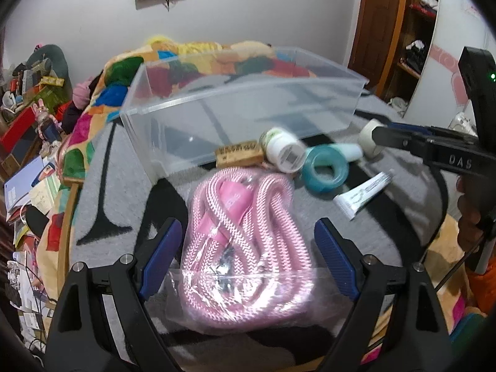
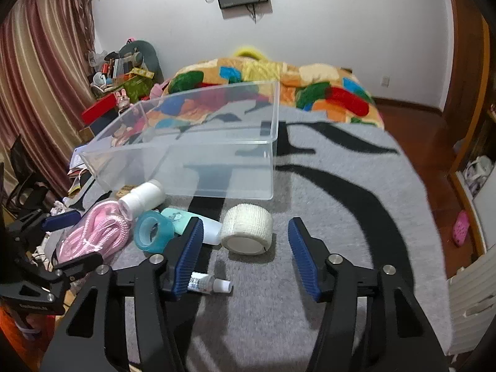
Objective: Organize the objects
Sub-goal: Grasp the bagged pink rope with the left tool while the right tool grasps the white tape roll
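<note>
A clear plastic bin (image 1: 241,108) (image 2: 192,145) stands on a grey rug with black marks. In front of it lie a bagged pink rope (image 1: 245,241) (image 2: 93,235), a white bottle (image 1: 283,150) (image 2: 144,198), a teal tape roll (image 1: 324,170) (image 2: 153,231), a small wooden block (image 1: 238,153), a white tube (image 1: 362,193) (image 2: 209,285) and a white bandage roll (image 2: 248,232) (image 1: 369,138). My left gripper (image 1: 248,235) is open, its fingers either side of the pink rope. My right gripper (image 2: 245,232) is open around the bandage roll.
A multicoloured blanket (image 2: 279,83) lies behind the bin. Clutter and boxes (image 1: 28,99) stand at the left by a curtain (image 2: 37,93). A wooden floor (image 2: 427,142) and a wardrobe (image 1: 400,31) are at the right.
</note>
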Motion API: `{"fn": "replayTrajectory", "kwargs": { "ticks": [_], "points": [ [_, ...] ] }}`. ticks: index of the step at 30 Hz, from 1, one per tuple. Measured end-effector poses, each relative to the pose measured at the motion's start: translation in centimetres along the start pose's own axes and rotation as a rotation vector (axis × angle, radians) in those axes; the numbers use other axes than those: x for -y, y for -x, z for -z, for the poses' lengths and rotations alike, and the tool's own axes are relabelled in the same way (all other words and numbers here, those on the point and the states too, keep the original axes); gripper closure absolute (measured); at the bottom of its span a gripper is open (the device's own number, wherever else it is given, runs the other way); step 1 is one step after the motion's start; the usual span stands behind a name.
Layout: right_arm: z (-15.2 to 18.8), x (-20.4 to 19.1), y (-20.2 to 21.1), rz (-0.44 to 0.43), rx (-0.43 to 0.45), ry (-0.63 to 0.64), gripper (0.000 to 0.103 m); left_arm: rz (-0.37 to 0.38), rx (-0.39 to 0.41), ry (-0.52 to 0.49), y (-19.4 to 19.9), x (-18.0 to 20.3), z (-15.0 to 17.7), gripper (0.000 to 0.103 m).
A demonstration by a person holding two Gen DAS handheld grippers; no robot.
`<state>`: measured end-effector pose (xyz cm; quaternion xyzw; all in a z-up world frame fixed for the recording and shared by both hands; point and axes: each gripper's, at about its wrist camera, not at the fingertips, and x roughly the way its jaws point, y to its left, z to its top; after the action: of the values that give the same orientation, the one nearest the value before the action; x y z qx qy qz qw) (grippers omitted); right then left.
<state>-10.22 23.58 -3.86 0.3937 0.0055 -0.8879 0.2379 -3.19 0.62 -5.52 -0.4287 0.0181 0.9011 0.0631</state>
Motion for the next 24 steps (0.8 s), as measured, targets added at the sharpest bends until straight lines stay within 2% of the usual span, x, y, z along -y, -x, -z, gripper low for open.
{"fn": "replayTrajectory", "kwargs": {
  "ticks": [2, 4, 5, 8, 17, 24],
  "points": [
    [0.0, 0.2, -0.8, -0.011, -0.022, -0.008, 0.060, 0.005, -0.027, 0.011, -0.8, -0.3, 0.3, 0.015],
    [0.3, 0.4, -1.4, -0.021, -0.039, -0.015, 0.065, 0.000, -0.006, 0.015, -0.9, -0.3, 0.5, 0.018],
    [0.4, 0.4, -1.5, -0.024, -0.043, -0.018, 0.067, -0.002, 0.000, 0.014, -0.9, -0.2, 0.5, 0.025],
    [0.6, 0.6, -1.3, -0.027, -0.031, -0.023, 0.067, -0.010, 0.027, 0.018, -0.9, -0.1, 0.3, 0.037],
    [0.4, 0.1, 1.4, -0.011, 0.038, -0.006, 0.068, -0.004, 0.071, 0.069, 1.3, -1.2, 1.4, 0.042],
    [-1.0, -1.3, 3.6, -0.035, 0.101, 0.015, 0.068, -0.001, 0.185, 0.134, 5.0, -2.7, 0.4, 0.042]
  ]
}}
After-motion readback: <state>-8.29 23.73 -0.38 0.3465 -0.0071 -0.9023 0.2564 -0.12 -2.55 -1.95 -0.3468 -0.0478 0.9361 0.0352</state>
